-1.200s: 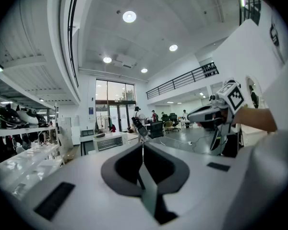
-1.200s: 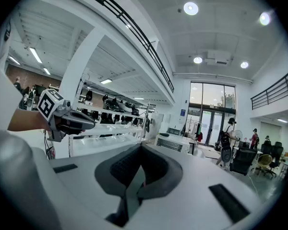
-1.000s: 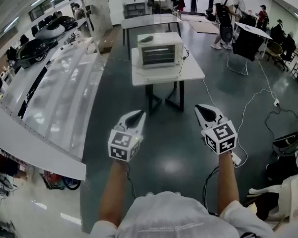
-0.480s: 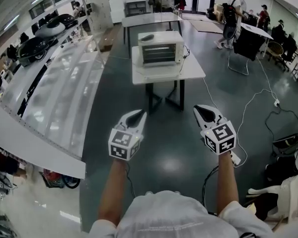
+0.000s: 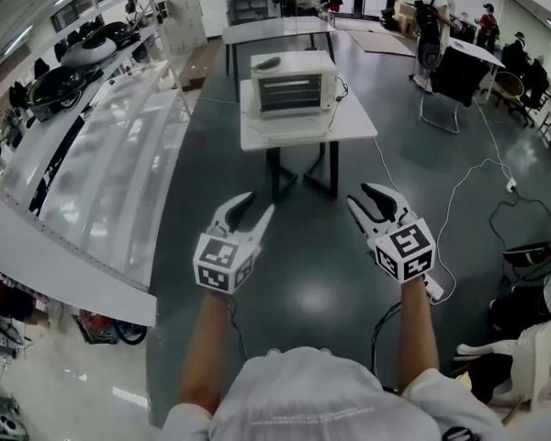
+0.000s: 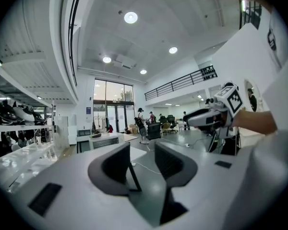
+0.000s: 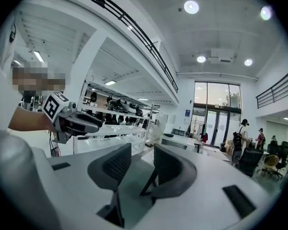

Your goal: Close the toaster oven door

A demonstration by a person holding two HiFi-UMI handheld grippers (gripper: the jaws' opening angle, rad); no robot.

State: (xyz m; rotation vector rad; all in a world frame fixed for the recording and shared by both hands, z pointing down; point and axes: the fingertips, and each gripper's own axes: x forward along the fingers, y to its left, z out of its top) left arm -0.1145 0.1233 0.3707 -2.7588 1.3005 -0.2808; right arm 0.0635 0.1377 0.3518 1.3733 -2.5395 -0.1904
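Holds the left gripper [image 5: 255, 206] and the right gripper [image 5: 361, 196] out side by side above the grey floor [image 5: 312, 292], jaws on both opening with nothing between them, black-and-white square markers on the cubes. Shows faint print on the white shirt [image 5: 303, 402], too small to read. Faces, well ahead, the toaster oven [image 5: 294, 83] on a white table [image 5: 308, 131], front turned this way, any lettering too distant to make out.

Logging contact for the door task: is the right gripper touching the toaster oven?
Apart. Head view shows the right gripper over floor, well short of the toaster oven on its table; its opening jaws hold nothing.
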